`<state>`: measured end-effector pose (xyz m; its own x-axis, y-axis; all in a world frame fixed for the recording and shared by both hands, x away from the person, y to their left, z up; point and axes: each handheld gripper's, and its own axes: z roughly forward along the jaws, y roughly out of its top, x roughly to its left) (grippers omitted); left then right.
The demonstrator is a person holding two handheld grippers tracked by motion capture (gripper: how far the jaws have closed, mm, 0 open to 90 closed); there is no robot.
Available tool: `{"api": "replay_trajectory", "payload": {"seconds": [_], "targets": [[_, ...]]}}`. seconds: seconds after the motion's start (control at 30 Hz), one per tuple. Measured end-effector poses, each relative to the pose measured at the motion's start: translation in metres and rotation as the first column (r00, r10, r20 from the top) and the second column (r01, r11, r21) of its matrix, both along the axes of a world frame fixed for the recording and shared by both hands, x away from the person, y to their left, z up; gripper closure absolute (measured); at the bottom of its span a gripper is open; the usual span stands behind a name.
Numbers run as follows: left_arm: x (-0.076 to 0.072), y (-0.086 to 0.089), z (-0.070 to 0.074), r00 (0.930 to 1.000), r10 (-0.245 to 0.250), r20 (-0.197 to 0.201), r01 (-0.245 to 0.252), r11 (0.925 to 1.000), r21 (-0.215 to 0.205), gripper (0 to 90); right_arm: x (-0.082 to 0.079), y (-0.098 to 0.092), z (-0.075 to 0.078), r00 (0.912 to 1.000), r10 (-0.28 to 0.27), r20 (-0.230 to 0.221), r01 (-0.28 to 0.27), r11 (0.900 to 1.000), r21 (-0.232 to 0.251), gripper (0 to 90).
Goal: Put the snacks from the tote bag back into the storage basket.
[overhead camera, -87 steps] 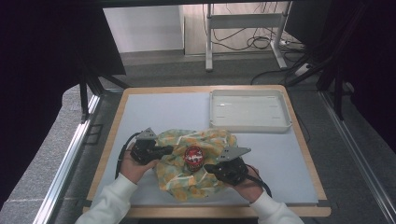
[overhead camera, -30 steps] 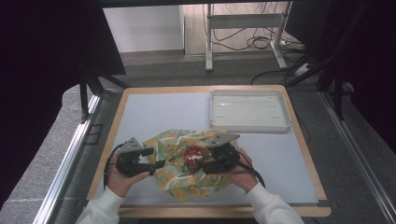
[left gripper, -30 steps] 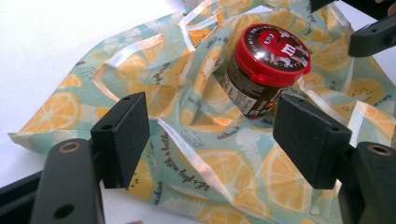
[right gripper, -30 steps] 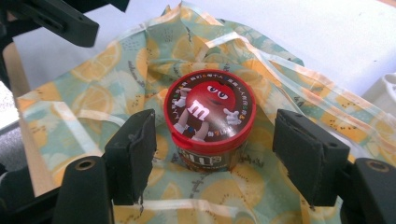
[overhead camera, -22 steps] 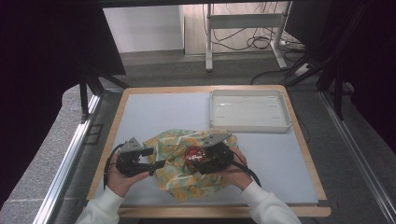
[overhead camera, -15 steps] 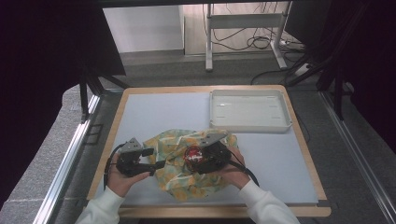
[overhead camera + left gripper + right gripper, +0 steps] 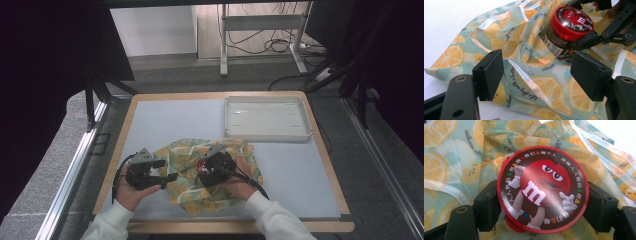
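Jar (image 7: 542, 190) stands on cloth (image 7: 207, 172) near table's (image 7: 165, 120) front edge, between spread jaws of right gripper (image 7: 210, 167), straddling it below lid (contact unclear). Left gripper (image 7: 537, 75) spread, empty, over cloth's left edge.

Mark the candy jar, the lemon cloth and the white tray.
candy jar (image 7: 542, 188): right gripper view, middle of its red lid.
lemon cloth (image 7: 541, 87): left gripper view, orange-slice print.
white tray (image 7: 266, 132): high view, near rim.

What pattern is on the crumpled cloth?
Orange slices on pale teal cloth, clearest in the left gripper view.
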<state>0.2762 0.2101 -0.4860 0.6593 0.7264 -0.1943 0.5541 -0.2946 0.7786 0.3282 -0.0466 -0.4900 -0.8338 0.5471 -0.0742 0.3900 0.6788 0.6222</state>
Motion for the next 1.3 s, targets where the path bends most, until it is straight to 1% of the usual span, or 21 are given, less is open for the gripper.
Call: {"api": "replay_trajectory", "payload": {"seconds": [0.13, 0.27, 0.33, 0.4, 0.43, 0.53, 0.67, 0.77, 0.8, 0.83, 0.9, 1.0, 1.07, 1.17, 1.3], "targets": [[0.0, 0.0, 0.0, 1.0, -0.002, 0.001, 0.002, 1.0, 0.001, 27.6, 0.0, -0.001, 0.001, 1.0, 0.005, -0.007, -0.005, 1.0, 0.004, 25.1], [0.0, 0.0, 0.0, 1.0, -0.003, 0.001, 0.003, 1.0, 0.003, 27.7, -0.001, -0.001, 0.002, 0.9999, 0.014, -0.001, -0.014, 1.0, 0.0, 25.3], [0.0, 0.0, 0.0, 1.0, -0.003, 0.001, 0.003, 1.0, 0.004, 27.7, -0.002, -0.001, 0.003, 0.9998, 0.019, -0.004, -0.019, 1.0, 0.007, 25.4], [0.0, 0.001, -0.001, 1.0, -0.005, 0.003, 0.005, 1.0, 0.007, 27.8, -0.003, -0.001, 0.006, 0.9998, 0.02, 0.004, -0.02, 1.0, 0.014, 25.3], [0.0, 0.001, -0.001, 1.0, -0.005, 0.002, 0.005, 1.0, 0.007, 27.9, -0.004, -0.001, 0.008, 0.9997, 0.021, 0.011, -0.021, 1.0, 0.018, 25.4], [0.001, 0.0, -0.002, 1.0, 0.0, -0.001, 0.0, 1.0, 0.002, 28.0, -0.005, -0.004, 0.017, 0.9995, 0.026, 0.014, -0.027, 0.998, 0.053, 25.4], [0.003, -0.001, -0.002, 1.0, -0.003, -0.004, 0.003, 1.0, -0.001, 28.0, -0.009, -0.009, 0.03, 0.9991, 0.038, 0.019, -0.04, 0.994, 0.101, 25.4], [0.006, -0.002, -0.004, 0.9999, -0.012, -0.004, 0.012, 0.9999, -0.001, 28.4, -0.01, -0.012, 0.037, 0.9987, 0.044, 0.027, -0.047, 0.992, 0.12, 25.4], [0.006, -0.003, -0.005, 0.9999, -0.013, -0.007, 0.013, 0.9999, -0.001, 28.4, -0.011, -0.014, 0.042, 0.9986, 0.046, 0.026, -0.049, 0.989, 0.138, 25.4], [0.007, -0.003, -0.005, 0.9999, -0.016, -0.006, 0.016, 0.9999, 0.001, 28.4, -0.011, -0.014, 0.042, 0.9986, 0.046, 0.026, -0.049, 0.989, 0.138, 25.4], [0.006, -0.004, -0.006, 0.9997, -0.023, -0.006, 0.023, 0.9997, 0.005, 28.4, -0.012, -0.015, 0.047, 0.9982, 0.05, 0.033, -0.055, 0.988, 0.147, 25.4], [0.006, -0.003, -0.006, 0.9996, -0.027, -0.005, 0.027, 0.9996, 0.001, 28.4, -0.013, -0.017, 0.054, 0.9976, 0.052, 0.046, -0.058, 0.986, 0.158, 25.4], [0.007, -0.003, -0.005, 0.9997, -0.024, -0.003, 0.024, 0.9997, 0.0, 28.4, -0.014, -0.02, 0.059, 0.9969, 0.059, 0.053, -0.067, 0.982, 0.175, 25.4], [0.006, -0.005, -0.003, 0.9997, -0.025, 0.007, 0.025, 0.9997, 0.006, 28.4, -0.016, -0.024, 0.065, 0.9963, 0.061, 0.061, -0.071, 0.979, 0.189, 25.4], [0.005, -0.005, -0.002, 0.9999, -0.015, 0.002, 0.015, 0.9999, 0.007, 28.4, -0.02, -0.03, 0.073, 0.9951, 0.066, 0.074, -0.08, 0.975, 0.207, 25.4]]}}
